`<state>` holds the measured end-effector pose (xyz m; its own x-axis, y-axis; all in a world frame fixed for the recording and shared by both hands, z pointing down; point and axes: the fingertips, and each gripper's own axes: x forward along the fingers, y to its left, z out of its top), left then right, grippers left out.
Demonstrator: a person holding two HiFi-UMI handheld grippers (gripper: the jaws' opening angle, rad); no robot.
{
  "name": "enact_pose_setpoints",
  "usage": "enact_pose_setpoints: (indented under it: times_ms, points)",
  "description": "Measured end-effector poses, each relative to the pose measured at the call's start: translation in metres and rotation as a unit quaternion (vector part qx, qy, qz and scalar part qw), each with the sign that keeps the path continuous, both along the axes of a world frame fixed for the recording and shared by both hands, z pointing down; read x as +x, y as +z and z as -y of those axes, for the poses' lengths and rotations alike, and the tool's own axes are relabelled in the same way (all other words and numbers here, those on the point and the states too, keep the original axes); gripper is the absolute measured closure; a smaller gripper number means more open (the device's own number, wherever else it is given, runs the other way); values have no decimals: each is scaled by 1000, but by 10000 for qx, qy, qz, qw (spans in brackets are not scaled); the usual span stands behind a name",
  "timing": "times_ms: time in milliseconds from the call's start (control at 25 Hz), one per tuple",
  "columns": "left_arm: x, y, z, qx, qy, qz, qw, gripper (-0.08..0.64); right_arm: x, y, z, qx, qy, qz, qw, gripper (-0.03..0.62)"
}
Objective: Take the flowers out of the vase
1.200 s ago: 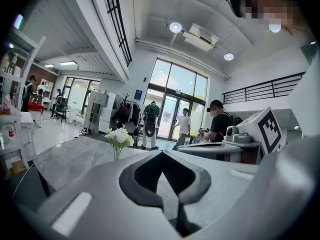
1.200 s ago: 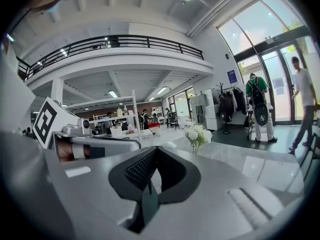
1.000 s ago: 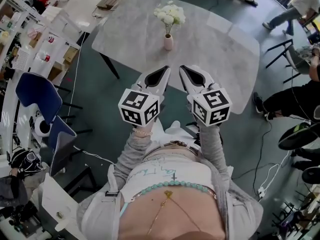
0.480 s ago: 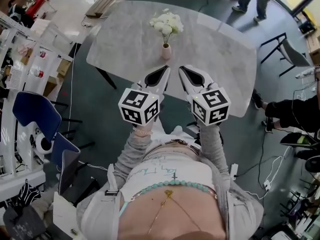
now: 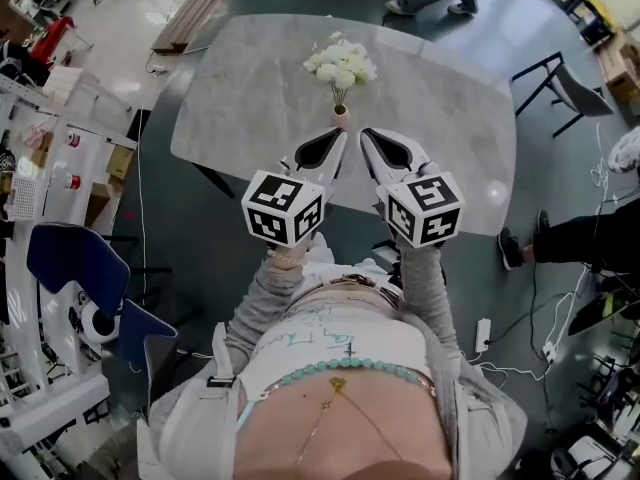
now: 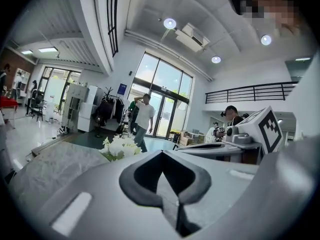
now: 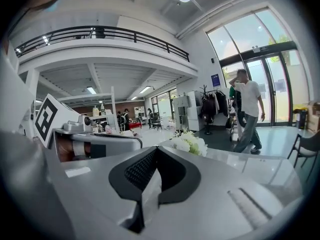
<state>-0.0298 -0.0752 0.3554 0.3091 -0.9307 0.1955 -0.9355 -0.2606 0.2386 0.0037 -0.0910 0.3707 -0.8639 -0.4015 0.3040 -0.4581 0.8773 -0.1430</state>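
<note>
We get bright daylight from the tall windows (image 7: 260, 79), plus round ceiling lamps (image 6: 169, 23). Both gripper views bow strongly toward black circular edges; the bench (image 5: 440, 98) shows pale sheen.

One vase (image 5: 342, 119); one bouquet (image 5: 340, 62); two tongs (image 5: 341, 137) (image 5: 365, 135)

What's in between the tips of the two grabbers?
In the head view, the little pink vase peeks out between the tips of the left gripper and the right gripper, with white flowers rising from it. Its lower part is hidden.
</note>
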Motion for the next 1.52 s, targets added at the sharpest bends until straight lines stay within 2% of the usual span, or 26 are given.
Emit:
enact_pose_setpoints:
  times_ms: [280,640,1000,1520]
  points:
    - [-31,19,8,-83,320,2,9995,560,-25,18,13,-38,387,-10,9992,565]
    - [-48,24,6,-159,393,-142,9990,560,-31,26,16,-131,596,-164,9980,565]
    - [-60,25,38,-252,231,-159,9993,560,-42,28,57,-245,453,-132,9986,565]
    - [-62,17,104,-358,121,86,9992,560,-43,25,117,-326,179,-99,9993,565]
